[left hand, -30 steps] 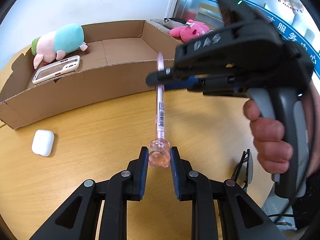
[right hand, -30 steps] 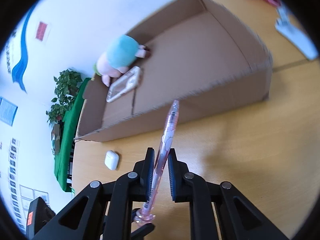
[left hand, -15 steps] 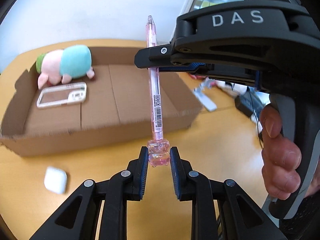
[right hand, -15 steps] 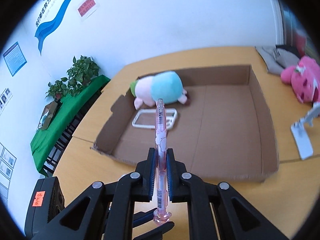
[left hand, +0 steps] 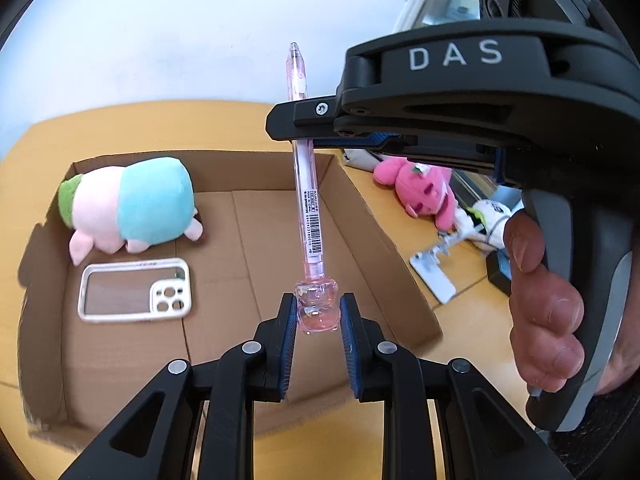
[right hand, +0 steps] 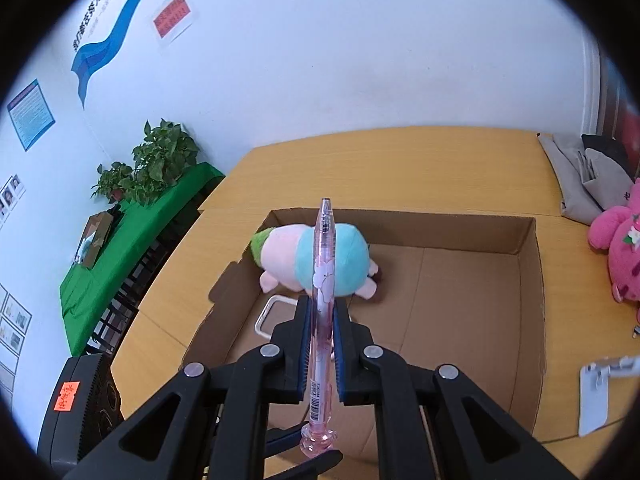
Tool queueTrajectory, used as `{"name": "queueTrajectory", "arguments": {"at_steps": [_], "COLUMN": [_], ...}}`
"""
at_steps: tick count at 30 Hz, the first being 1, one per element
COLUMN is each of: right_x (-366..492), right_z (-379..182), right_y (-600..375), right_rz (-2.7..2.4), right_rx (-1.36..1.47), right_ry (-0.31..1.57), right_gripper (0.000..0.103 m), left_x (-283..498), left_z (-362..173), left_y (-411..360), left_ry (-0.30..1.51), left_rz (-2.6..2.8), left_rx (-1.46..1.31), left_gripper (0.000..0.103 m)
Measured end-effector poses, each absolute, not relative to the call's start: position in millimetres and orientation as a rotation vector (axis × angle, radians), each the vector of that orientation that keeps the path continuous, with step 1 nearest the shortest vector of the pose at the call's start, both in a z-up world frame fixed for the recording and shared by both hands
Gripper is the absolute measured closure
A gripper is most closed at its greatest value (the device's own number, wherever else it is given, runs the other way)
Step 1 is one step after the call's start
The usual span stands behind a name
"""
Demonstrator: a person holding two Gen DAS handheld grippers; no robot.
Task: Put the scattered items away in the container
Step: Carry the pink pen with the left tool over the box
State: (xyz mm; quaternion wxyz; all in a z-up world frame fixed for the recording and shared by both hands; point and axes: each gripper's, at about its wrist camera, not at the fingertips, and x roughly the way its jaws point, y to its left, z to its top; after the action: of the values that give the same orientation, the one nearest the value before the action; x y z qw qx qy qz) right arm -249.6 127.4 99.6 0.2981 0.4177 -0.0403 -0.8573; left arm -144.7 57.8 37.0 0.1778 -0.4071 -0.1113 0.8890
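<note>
A clear pink pen (left hand: pixel 308 200) with a bear-shaped end is held in the air by both grippers. My left gripper (left hand: pixel 318 305) is shut on the bear end. My right gripper (right hand: pixel 322 307), reaching in from the right in the left wrist view (left hand: pixel 280 124), is shut on the barrel higher up. The pen (right hand: pixel 325 264) hangs over the open cardboard box (left hand: pixel 380 248), above its near half. Inside the box lie a pink and turquoise plush (left hand: pixel 132 204) and a white phone case (left hand: pixel 134 290). In the right wrist view the plush (right hand: pixel 280 256) and case (right hand: pixel 266 312) are partly hidden by the pen and fingers.
A pink plush (left hand: pixel 416 192) and a white flat item (left hand: pixel 432 276) lie on the wooden table (left hand: pixel 460 320) right of the box. A hand (left hand: pixel 544 320) grips the right gripper's handle. A green-covered table with plants (right hand: pixel 132 220) and a black device (right hand: pixel 80 400) stand left.
Both grippers have risen and carried the pen from above the table in front of the box to over the box. The right gripper rolled upright. The white earbud case left view.
</note>
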Motion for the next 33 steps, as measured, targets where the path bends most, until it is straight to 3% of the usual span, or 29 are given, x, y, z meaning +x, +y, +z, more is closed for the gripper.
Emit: {"name": "queueTrajectory", "arguments": {"at_steps": [9, 17, 25, 33], "right_x": [-332.1, -392.7, -417.0, -419.6], "right_z": [60.3, -22.6, -87.0, -104.2], "right_y": [112.4, 102.5, 96.3, 96.8], "right_rz": [-2.209, -2.128, -2.067, -2.067], "right_rx": [1.255, 1.472, 1.629, 1.650], "right_ry": [-0.126, -0.209, -0.241, -0.232], "right_gripper": [0.094, 0.094, 0.094, 0.093], "left_x": [-218.9, -272.6, -301.6, -304.2], "left_z": [9.5, -46.6, -89.9, -100.0], "left_y": [46.2, 38.0, 34.9, 33.7], "left_ry": [-0.376, -0.435, -0.476, -0.495], "left_rz": [2.466, 2.355, 2.239, 2.215], "left_rx": [-1.314, -1.563, -1.790, -1.820], "left_gripper": [0.081, 0.081, 0.081, 0.081]}}
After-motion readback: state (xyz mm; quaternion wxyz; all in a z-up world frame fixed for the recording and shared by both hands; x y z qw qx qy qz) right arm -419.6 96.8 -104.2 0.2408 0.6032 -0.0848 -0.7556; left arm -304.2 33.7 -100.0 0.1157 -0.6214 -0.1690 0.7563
